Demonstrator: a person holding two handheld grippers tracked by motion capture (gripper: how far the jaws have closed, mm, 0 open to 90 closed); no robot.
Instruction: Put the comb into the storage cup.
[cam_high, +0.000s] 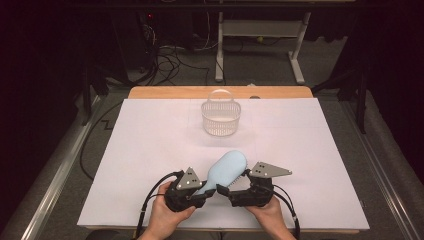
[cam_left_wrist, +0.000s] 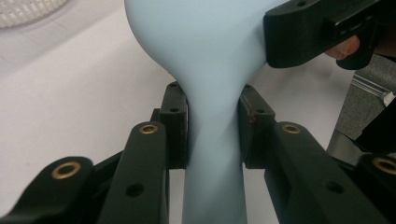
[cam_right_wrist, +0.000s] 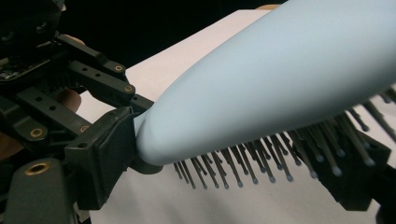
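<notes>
**Brush held between both grippers**

The left gripper (cam_high: 204, 194) fingers clamp the handle of the pale blue hairbrush (cam_high: 227, 171), just above the desk (cam_high: 150, 150). The right gripper (cam_high: 231, 191) fingers bracket its head; contact unclear. Carry it level toward the far basket (cam_high: 220, 118).

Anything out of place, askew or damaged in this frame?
Nothing stands out. The left gripper is clamped on the blue hairbrush's handle, the right gripper is at its bristle side, and the white basket stands upright and intact.
</notes>
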